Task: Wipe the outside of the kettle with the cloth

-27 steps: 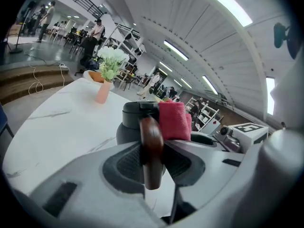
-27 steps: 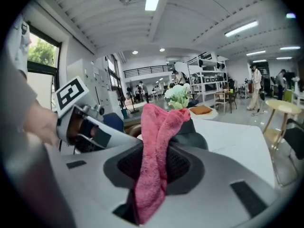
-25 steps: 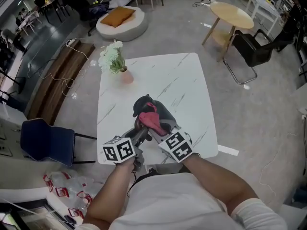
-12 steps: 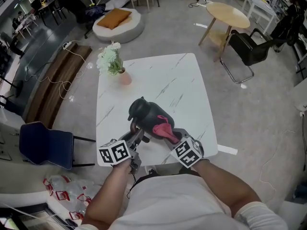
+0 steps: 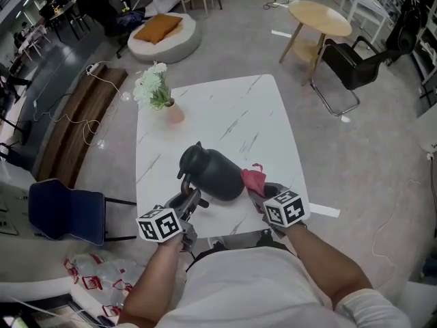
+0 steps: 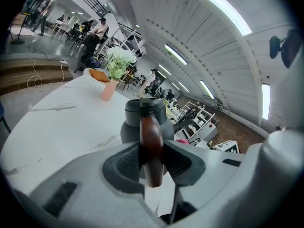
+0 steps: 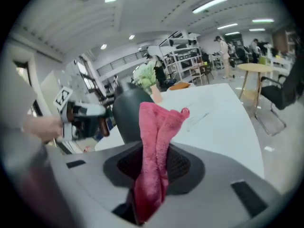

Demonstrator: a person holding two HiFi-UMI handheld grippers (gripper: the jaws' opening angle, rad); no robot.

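Observation:
A dark grey kettle stands on the white marble table near its front edge. Its brown wooden handle is pinched between the pads of my left gripper, so that gripper is shut on the handle. In the left gripper view the kettle rises just beyond the jaws. My right gripper is shut on a pink cloth, which sits at the kettle's right side. From the right gripper view the cloth stands up between the pads beside the dark kettle.
A pink vase of white flowers stands at the table's far left corner. A blue chair is left of the table. A round wooden table and a black chair stand beyond on the right.
My right gripper has carried the pink cloth from the top of the kettle down and to its right side. The left gripper has kept its hold on the handle.

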